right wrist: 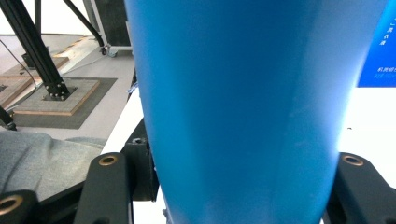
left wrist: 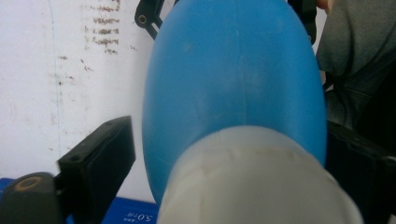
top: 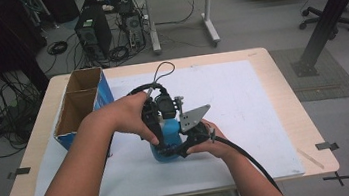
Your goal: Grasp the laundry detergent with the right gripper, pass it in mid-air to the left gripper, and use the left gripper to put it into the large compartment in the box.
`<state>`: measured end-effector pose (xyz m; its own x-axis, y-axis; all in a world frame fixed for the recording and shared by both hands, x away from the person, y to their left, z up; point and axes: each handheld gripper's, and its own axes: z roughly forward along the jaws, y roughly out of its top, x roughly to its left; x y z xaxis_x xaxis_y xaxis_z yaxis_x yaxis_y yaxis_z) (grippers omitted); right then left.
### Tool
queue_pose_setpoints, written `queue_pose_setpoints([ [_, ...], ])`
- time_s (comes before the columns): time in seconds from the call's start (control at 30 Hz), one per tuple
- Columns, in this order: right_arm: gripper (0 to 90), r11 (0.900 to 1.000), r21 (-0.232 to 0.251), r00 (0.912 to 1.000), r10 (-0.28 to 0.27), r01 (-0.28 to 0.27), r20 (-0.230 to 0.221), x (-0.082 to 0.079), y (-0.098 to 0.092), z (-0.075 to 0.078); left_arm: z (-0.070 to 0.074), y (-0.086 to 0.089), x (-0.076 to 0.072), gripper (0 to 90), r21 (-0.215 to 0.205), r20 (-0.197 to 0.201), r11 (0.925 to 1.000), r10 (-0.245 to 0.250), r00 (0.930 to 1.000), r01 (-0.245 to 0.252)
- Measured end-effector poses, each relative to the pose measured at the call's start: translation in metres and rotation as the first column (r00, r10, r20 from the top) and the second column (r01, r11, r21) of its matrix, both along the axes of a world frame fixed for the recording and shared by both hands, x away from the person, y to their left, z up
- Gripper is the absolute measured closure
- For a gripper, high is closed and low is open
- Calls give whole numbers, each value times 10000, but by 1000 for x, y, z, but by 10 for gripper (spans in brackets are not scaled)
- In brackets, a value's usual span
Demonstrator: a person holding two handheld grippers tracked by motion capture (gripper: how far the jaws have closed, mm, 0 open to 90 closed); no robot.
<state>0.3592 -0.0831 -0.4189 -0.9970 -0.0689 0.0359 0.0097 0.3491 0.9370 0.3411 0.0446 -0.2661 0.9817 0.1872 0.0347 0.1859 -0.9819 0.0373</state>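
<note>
While the right tongs (right wrist: 243, 186) pinch the lower body of the blue plastic bottle (top: 169, 138), standing it upright on the white sheet covering the tabletop (top: 267, 132), the left tongs (left wrist: 224, 158) straddle its white cap (left wrist: 252, 182) from above, jaws spread just beside it, not yet pressing. Steadying looks done; gripping and twisting the cap off remains, I judge

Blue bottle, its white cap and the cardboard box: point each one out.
blue bottle (right wrist: 243, 107): right gripper view, on the middle of its body.
white cap (left wrist: 252, 186): left gripper view, on the cap's side wall.
cardboard box (top: 102, 91): high view, on its blue outer wall.
</note>
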Motion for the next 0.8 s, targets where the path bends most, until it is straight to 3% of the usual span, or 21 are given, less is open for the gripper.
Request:
queue_pose_setpoints([
  [0.1,419,10000,-3,10000,-9,9,14,0,0,0,0,0,0,154,-32,-32,10000,17,10000,-17],
  [0.8,420,10000,48,10000,-62,61,49,0,0,1,3,-4,-2,222,91,101,9999,-131,9999,130],
])
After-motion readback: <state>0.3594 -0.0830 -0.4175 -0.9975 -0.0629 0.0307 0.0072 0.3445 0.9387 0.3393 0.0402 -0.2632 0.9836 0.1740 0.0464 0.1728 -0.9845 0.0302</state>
